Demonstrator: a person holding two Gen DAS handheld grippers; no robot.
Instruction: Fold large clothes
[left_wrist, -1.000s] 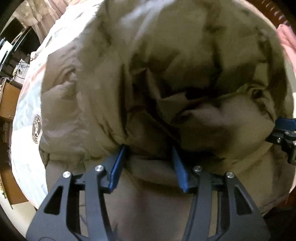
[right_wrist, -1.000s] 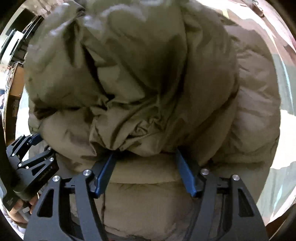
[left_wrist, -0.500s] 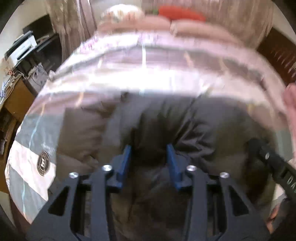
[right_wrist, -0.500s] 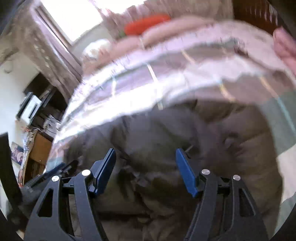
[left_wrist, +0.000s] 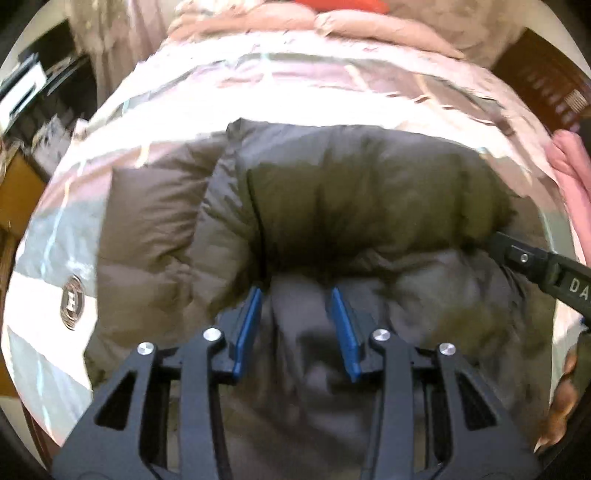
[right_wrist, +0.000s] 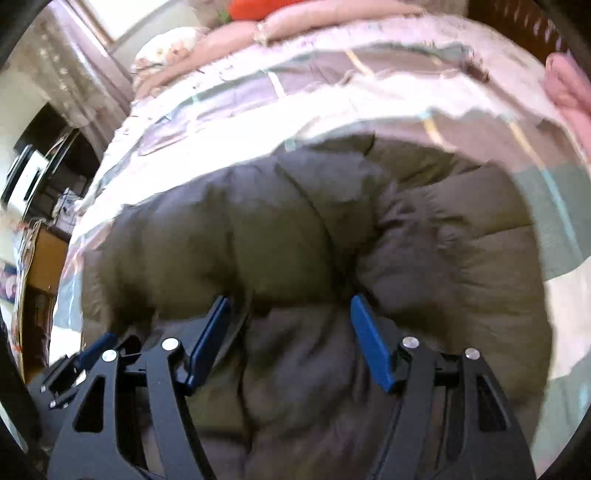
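Left claw (left_wrist: 295, 295) clamped on a near fold of the coat (left_wrist: 354, 192), jaws having just narrowed with cloth between; right claw (right_wrist: 290, 301) wider, pads gripping the same near fold. Lies folded on the bed (left_wrist: 295, 92), long axis across, straight ahead of both claws

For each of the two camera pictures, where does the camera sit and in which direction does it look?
Left wrist: sits on the left gripper, looks steeply down along its blue fingers at the olive puffer jacket on the bed; the right gripper and fingertips of a hand show at the right edge.
Right wrist: sits on the right gripper, looks down at the same jacket; the left gripper shows at lower left.
Shared: jacket, patchwork bedspread, pink pillows.
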